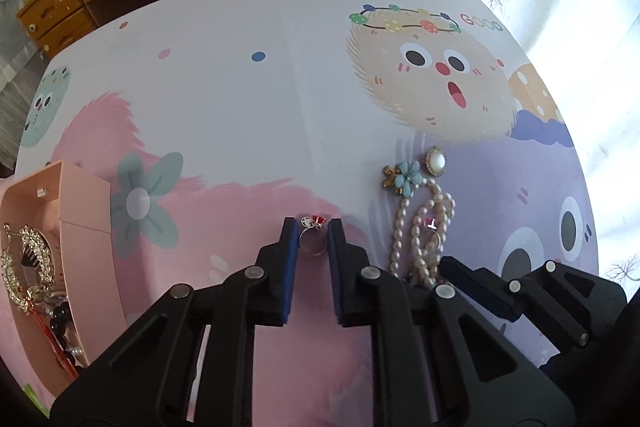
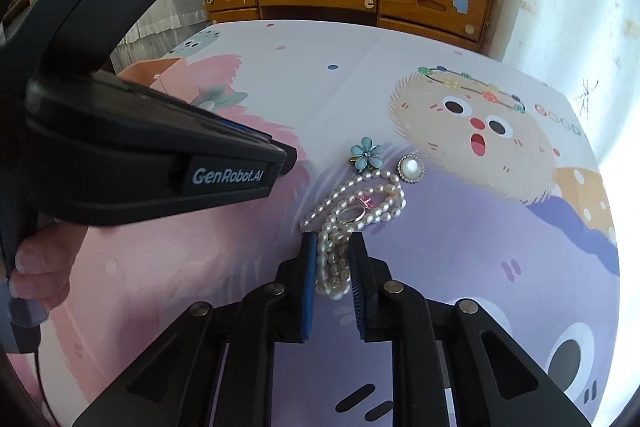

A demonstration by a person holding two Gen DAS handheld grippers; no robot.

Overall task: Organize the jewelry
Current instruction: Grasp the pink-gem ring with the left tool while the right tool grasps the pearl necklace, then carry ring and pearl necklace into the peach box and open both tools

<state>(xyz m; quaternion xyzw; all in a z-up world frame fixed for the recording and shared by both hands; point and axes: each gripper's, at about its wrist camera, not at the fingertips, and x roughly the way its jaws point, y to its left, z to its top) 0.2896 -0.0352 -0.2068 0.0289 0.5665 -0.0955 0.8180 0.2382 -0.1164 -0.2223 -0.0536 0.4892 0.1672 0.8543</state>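
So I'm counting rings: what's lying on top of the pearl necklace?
A silver ring with a pink stone rests on the pearl necklace. The right gripper clamps the strands' near end, hiding anything beneath there.

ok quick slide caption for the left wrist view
Left gripper closed on a red-stone ring on the cartoon-print table, pearl necklace alongside.

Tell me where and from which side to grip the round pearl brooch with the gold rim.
Take the round pearl brooch with the gold rim by its rim, from above, jaws straddling it. It lies flat, its smooth dome offering little purchase. Approach from its far side; the white pearl necklace and blue flower brooch crowd the near side.
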